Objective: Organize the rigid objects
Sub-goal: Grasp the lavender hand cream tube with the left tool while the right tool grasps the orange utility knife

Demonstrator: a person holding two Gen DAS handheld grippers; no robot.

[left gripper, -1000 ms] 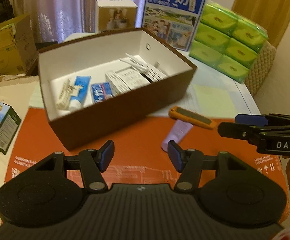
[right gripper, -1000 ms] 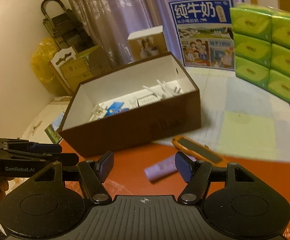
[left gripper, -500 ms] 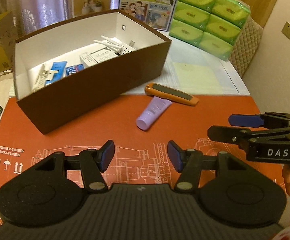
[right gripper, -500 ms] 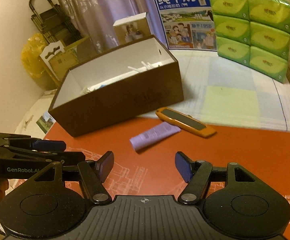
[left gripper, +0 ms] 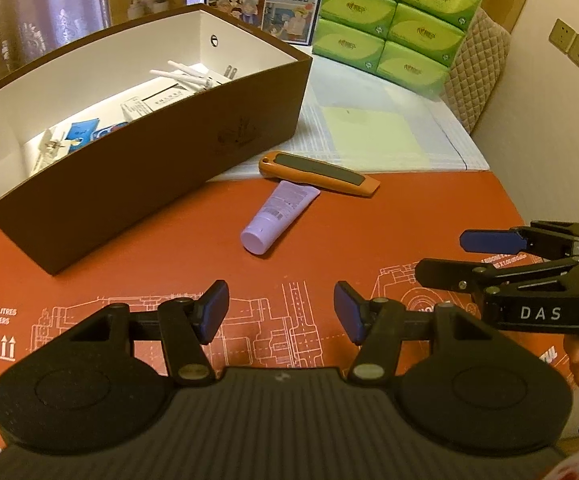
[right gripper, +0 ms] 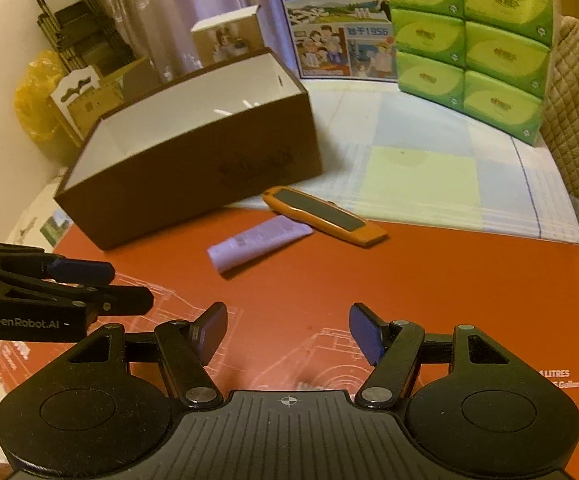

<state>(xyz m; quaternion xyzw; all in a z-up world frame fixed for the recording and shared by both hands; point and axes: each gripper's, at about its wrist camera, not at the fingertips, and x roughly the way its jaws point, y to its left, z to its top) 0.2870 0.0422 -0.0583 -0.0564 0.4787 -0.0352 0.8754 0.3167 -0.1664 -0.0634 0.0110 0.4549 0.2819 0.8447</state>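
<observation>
Bench (left gripper: pixel 369 240), orange-red mat over it: brown box (left gripper: pixel 161 168) sits at the far left, already holding small packets and white sticks. Judged step: pick up a loose item and drop it in the box. Two items lie on the mat just right of the box front: an orange utility knife (left gripper: pixel 319 174) and a lilac tube (left gripper: pixel 279 211), crimp end touching or nearly touching the knife.

Left hand-held gripper (left gripper: pixel 280 312) and right hand-held gripper (right gripper: pixel 287 334): both w/ jaws spread wide, nothing held, hovering above the mat, well short of both items.

Knife: long axis runs left-far to right-near in the left wrist view, tapered nose toward the right. Tube: long axis diagonal, cap end toward you and left, flat crimp away.

To do it well: approx. square your jaws across the tube's short width, mid-body, not the cap; come down vertical so you don't nudge the knife. Take the knife across its flat sides afterwards.
</observation>
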